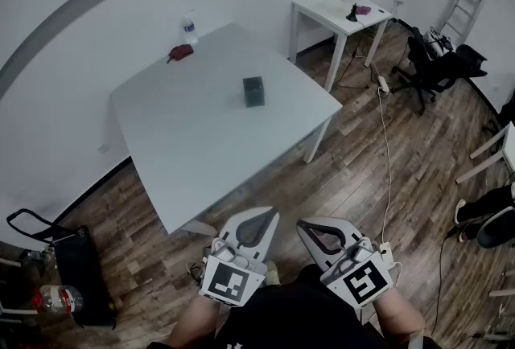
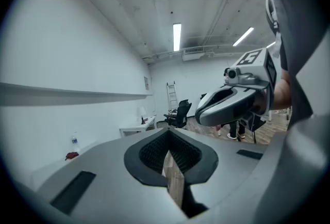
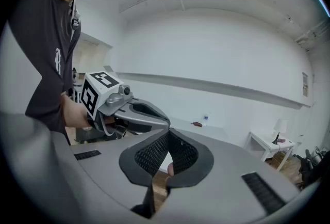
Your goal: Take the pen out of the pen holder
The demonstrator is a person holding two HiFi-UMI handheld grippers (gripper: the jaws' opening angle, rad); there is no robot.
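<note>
The left gripper (image 1: 264, 216) and the right gripper (image 1: 309, 224) are held empty, jaws together, well short of the table (image 1: 185, 138), where the dark pen holder (image 1: 253, 91) stands; its pen cannot be made out. The table should be approached and one gripper opened above the holder.

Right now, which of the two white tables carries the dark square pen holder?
The large white table, the nearer one: the dark square pen holder stands near its middle. The small white table behind has none.
</note>
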